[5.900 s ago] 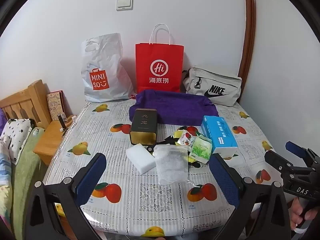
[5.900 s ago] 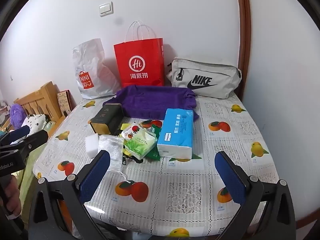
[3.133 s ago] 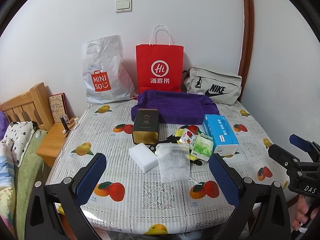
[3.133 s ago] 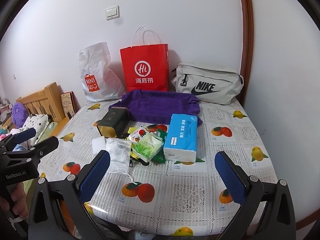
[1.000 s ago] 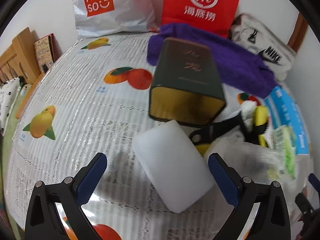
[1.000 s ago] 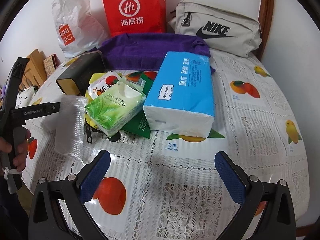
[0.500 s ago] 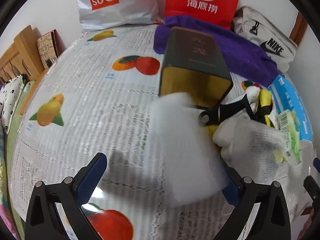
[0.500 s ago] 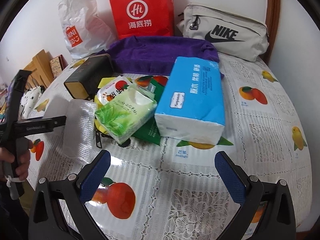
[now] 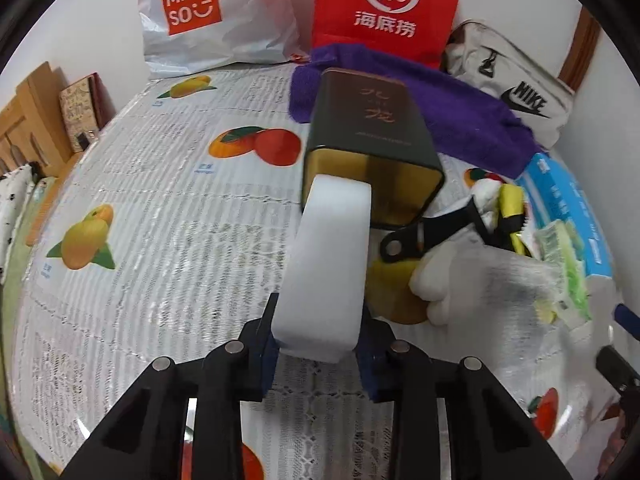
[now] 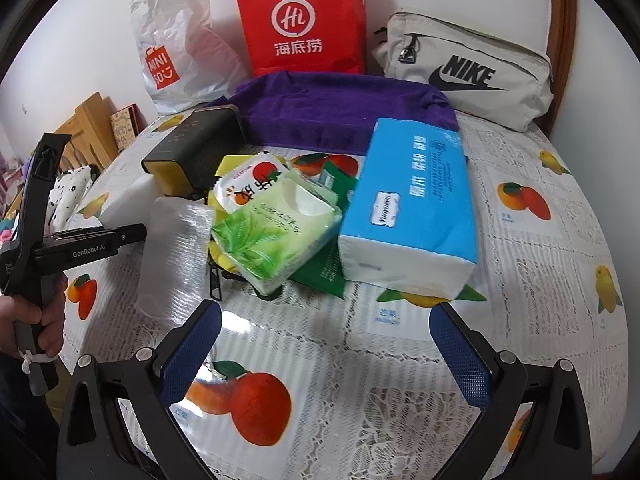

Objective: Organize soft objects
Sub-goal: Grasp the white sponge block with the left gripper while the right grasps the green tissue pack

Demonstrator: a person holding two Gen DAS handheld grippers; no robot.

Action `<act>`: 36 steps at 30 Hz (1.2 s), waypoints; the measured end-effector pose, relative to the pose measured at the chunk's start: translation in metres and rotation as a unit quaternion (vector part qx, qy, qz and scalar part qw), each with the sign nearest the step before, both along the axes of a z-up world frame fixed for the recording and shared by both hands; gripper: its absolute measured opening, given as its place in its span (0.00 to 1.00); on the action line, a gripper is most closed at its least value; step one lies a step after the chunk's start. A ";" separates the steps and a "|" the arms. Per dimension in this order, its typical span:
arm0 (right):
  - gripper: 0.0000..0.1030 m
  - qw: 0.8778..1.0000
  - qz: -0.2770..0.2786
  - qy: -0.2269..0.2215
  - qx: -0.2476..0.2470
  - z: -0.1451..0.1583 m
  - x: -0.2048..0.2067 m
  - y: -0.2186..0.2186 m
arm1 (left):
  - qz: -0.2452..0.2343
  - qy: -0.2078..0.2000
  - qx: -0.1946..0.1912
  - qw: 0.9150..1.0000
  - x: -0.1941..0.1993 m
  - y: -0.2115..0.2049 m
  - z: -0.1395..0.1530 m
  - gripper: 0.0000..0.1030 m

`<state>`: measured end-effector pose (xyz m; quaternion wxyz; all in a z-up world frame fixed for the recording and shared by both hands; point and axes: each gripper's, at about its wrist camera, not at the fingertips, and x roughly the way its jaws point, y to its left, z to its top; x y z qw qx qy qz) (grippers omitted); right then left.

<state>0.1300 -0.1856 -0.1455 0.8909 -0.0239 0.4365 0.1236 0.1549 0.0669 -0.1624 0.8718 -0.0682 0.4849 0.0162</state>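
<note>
White foam sponge block (image 9: 328,264) is sitting clamped between the blue pads of your left gripper (image 9: 316,344), whose jaws have just been closing in on it; the block is sticking out forward over the fruit-printed plastic tablecloth (image 9: 160,208), its far end reaching the gold face of the dark green rectangular tin (image 9: 372,136) lying on its side. Your right gripper (image 10: 324,344) is hanging with its fingers spread wide and nothing between them, above a bare stretch of the cloth. Just beyond it you are looking at a green tea-leaf tissue pack (image 10: 276,240) resting on a heap of small packets, with a clear bubble-wrap pouch (image 10: 172,248) to one side and a blue-and-white soft tissue pack (image 10: 412,204) touching the heap on the other. Behind these a purple towel (image 10: 340,112) is lying folded. Farthest back, against the wall, a white plastic shopping bag (image 10: 176,48), a red paper carrier bag (image 10: 300,20) and a grey fabric pouch (image 10: 468,68) are standing in a row.
</note>
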 end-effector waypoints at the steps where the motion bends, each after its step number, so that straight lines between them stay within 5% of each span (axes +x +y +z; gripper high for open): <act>1: 1.00 1.000 0.001 0.000 -0.001 0.000 0.001 0.001 | -0.003 -0.003 0.003 1.000 -0.001 -0.001 0.000 0.30; 17: 0.86 0.998 0.023 -0.059 -0.001 0.013 0.011 0.032 | -0.001 -0.066 0.053 0.996 -0.010 -0.010 -0.009 0.30; 29: 0.61 0.996 0.053 -0.060 -0.049 -0.008 0.017 0.061 | -0.001 -0.066 0.047 0.997 -0.010 -0.008 -0.010 0.30; 36: 0.33 0.995 0.044 -0.068 -0.054 -0.008 0.015 0.054 | 0.000 -0.066 0.044 0.997 -0.010 -0.010 -0.011 0.31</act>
